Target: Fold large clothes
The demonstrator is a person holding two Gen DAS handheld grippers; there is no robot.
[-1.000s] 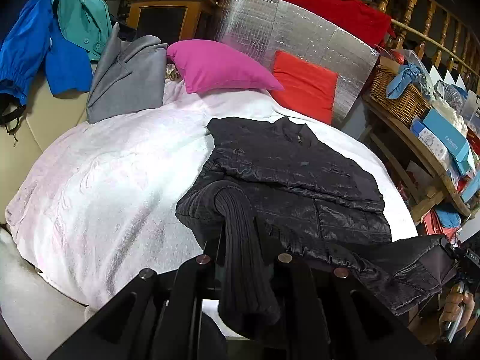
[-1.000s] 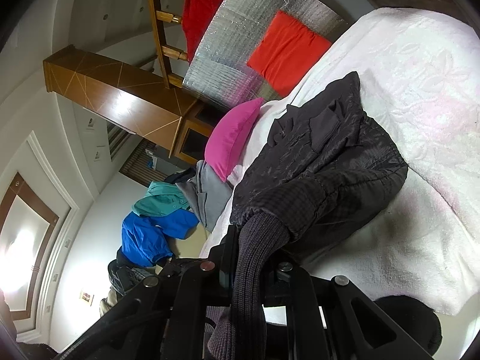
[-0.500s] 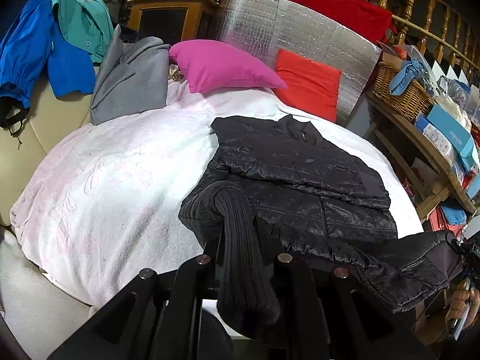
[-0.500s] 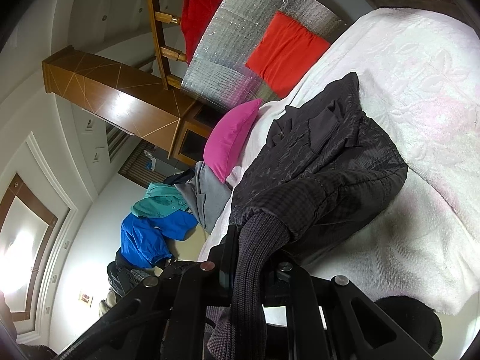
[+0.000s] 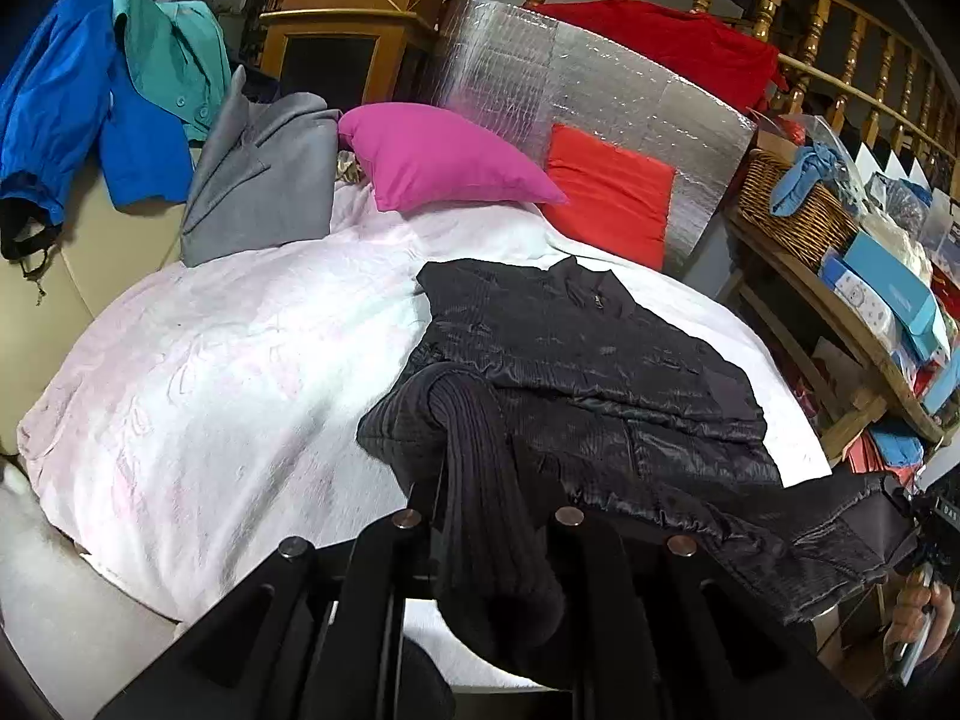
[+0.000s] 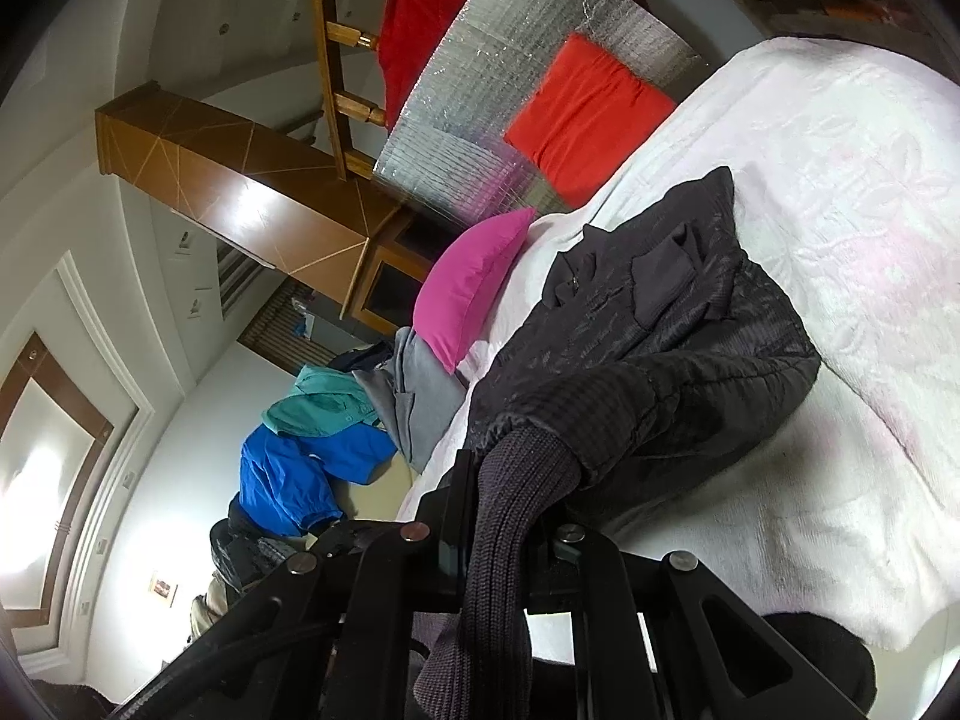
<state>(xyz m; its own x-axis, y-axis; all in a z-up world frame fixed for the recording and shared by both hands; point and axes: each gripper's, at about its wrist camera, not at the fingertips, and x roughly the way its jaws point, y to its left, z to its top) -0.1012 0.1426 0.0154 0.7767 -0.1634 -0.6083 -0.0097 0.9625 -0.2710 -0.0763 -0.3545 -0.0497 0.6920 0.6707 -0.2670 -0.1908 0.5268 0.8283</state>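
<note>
Barely anything's moved: both grippers, left (image 5: 480,516) and right (image 6: 498,531), still clamp one ribbed cuff each of the jacket (image 5: 576,360) on the bed (image 5: 228,372). Basket (image 5: 792,216) at 2 o'clock only shows in left view; two pillows.

Black quilted jacket (image 5: 588,372) | shiny, with ribbed knit cuffs (image 5: 480,480) | front up, collar toward the pillows | body flat on white bed blanket, both sleeves lifted at the near edge
</note>
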